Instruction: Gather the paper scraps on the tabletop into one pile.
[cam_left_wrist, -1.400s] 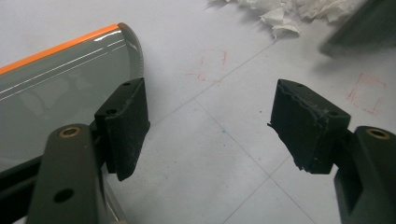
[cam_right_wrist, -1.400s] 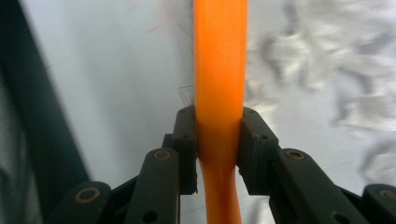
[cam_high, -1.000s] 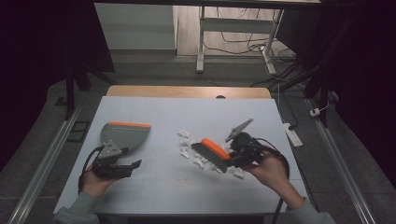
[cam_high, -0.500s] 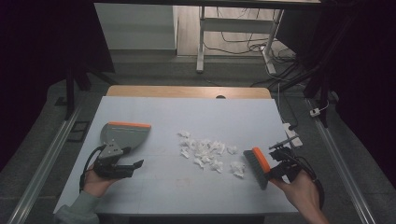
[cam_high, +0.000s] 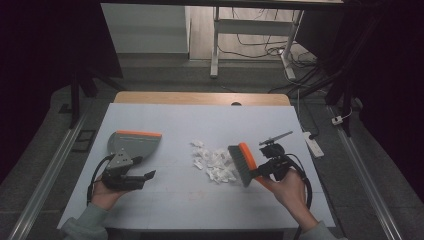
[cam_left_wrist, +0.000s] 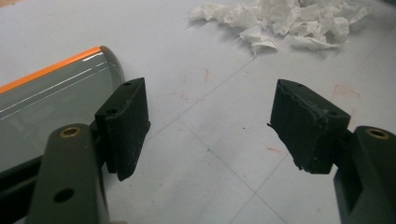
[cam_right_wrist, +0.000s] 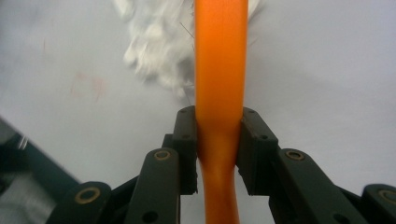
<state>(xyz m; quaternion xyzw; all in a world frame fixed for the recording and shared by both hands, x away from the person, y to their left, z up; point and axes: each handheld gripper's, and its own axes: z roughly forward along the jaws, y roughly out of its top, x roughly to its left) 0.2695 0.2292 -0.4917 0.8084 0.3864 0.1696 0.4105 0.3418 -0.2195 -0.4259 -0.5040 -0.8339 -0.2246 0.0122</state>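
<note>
Grey-green sleeves (cam_high: 80, 227), black jaws, brass-ringed screws, looping black cables (cam_high: 303, 182)

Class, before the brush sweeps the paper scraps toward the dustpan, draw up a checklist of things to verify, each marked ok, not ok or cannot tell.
1. Right gripper clamped on the brush handle: ok.
2. Bristles beside the paper scraps, on the side away from the dustpan: ok.
3. Bristles touching the table: cannot tell.
4. Dustpan held by the left gripper: not ok, jaws open beside it.
5. Path from scraps to dustpan free: ok.

Orange brush (cam_high: 243, 162), grey-orange dustpan (cam_high: 134, 144), white paper scraps (cam_high: 215, 165).
</note>
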